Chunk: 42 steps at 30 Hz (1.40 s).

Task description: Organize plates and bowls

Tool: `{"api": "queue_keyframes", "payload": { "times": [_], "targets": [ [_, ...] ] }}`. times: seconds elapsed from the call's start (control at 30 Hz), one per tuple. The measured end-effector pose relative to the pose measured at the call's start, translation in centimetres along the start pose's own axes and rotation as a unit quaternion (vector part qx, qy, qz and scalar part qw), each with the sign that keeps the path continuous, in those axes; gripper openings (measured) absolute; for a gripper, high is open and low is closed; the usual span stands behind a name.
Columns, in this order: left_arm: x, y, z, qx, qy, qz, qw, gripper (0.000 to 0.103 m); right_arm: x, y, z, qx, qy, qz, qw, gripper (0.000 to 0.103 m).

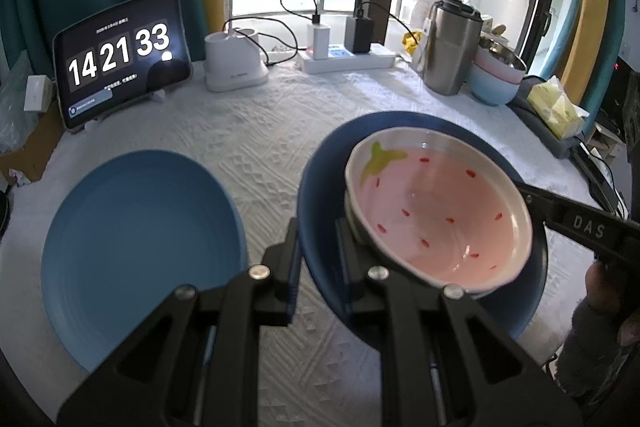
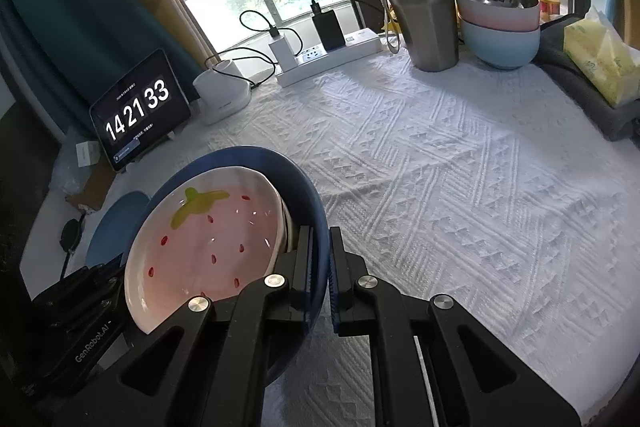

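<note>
The worktop has a bumpy white cloth on it. Two plates are there. A light blue plate lies flat at about 8 o'clock in the left wrist view. A dark blue plate is at about 4 o'clock, and both grippers hold it by its rim.

The left gripper is closed tight on the near left edge of the dark blue plate. The right gripper is closed tight on the other side of the rim.

One pink bowl sits inside the dark blue plate. It looks like a strawberry, with a green leaf, small red seeds and a white rim. Its right edge is partly hidden behind the right gripper in the left wrist view.

Far back at 2 o'clock are three more bowls, stacked: a metal one on top, a pink one, then a light blue one. Beside them stands one metal cup with a black lid.

At 10 o'clock one tablet shows clock digits. One white power strip lies at 12 o'clock with two chargers plugged in. A yellow tissue pack is cut off at the right edge.

In the right wrist view the light blue plate is mostly hidden behind the dark one.
</note>
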<state>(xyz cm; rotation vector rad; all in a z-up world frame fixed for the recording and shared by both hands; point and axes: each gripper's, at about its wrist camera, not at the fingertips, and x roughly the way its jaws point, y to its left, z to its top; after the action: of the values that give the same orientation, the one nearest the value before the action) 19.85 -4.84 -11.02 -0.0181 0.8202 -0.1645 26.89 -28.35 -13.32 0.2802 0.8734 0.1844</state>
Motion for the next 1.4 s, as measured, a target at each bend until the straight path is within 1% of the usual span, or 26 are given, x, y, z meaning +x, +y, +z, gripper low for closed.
{"api": "queue_keyframes", "payload": {
  "times": [0.67,1.07,1.4],
  "targets": [
    [-0.8,-1.4,-0.7,0.005,0.013,-0.018,0.9997,0.014,-2.3,-1.1,-0.5,0.012,-0.006,-0.009,1.0,0.009],
    [-2.8,-0.8,-0.1,0.0,-0.01,-0.029,0.9995,0.014,-4.3,0.1,0.0,0.003,-0.03,-0.014,0.999,0.009],
    [-4.4,1.1,0.5,-0.014,-0.031,-0.031,0.9989,0.014,-5.1,2.5,0.9,-0.015,-0.044,-0.011,0.999,0.009]
  ]
}}
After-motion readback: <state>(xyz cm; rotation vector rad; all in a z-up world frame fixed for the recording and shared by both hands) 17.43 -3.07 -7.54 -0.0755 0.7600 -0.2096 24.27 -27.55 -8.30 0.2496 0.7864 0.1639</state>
